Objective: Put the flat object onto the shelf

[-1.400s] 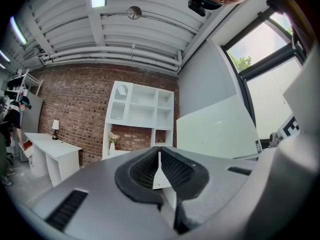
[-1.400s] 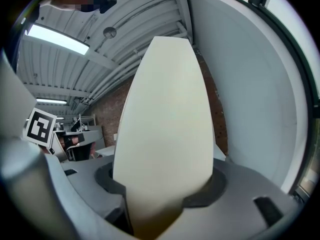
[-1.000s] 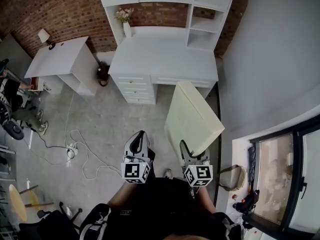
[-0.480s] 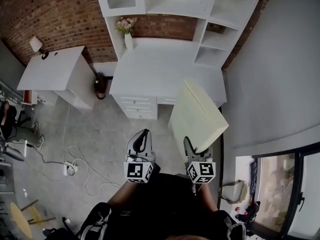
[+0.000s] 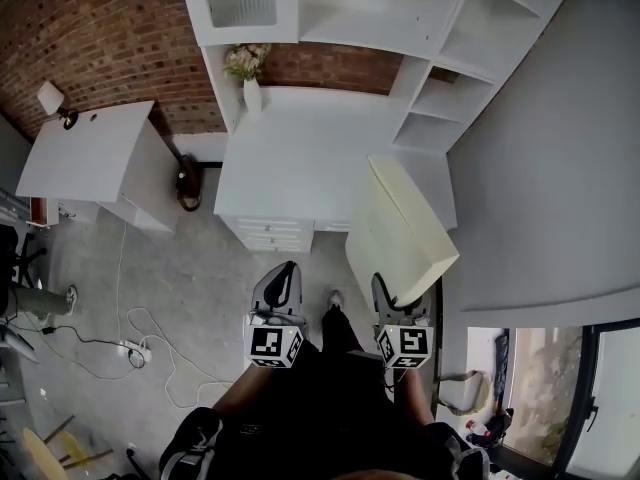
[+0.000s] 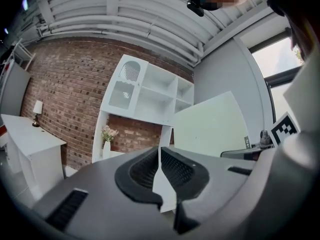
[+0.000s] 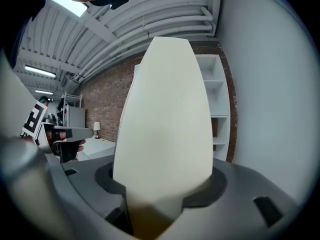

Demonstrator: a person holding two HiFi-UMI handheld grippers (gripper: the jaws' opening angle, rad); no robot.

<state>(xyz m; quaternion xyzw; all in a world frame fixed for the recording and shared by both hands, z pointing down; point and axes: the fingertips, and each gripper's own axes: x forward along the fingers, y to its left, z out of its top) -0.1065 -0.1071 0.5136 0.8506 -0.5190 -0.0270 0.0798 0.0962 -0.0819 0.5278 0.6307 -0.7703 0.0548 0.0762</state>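
Note:
A flat cream board [image 5: 400,233] stands tilted on edge in front of me, and my right gripper [image 5: 392,303] is shut on its near end. In the right gripper view the board [image 7: 167,124] fills the middle, wedged between the jaws [image 7: 165,184]. My left gripper [image 5: 280,283] is beside it to the left, shut and holding nothing; its pads [image 6: 172,166] meet at the tips. The white shelf unit [image 5: 440,98] rises behind a white desk [image 5: 300,168] ahead. The board's far end overlaps the desk's right side in the head view.
A vase of flowers [image 5: 247,68] stands at the desk's back left. A second white table [image 5: 85,153] with a lamp [image 5: 50,98] is to the left against the brick wall. Cables [image 5: 140,348] lie on the floor. A grey wall [image 5: 540,188] runs close on the right.
The desk and shelf unit have come nearer and lower in the head view as I move forward. The board rides along in the right gripper, reaching over the desk's right side.

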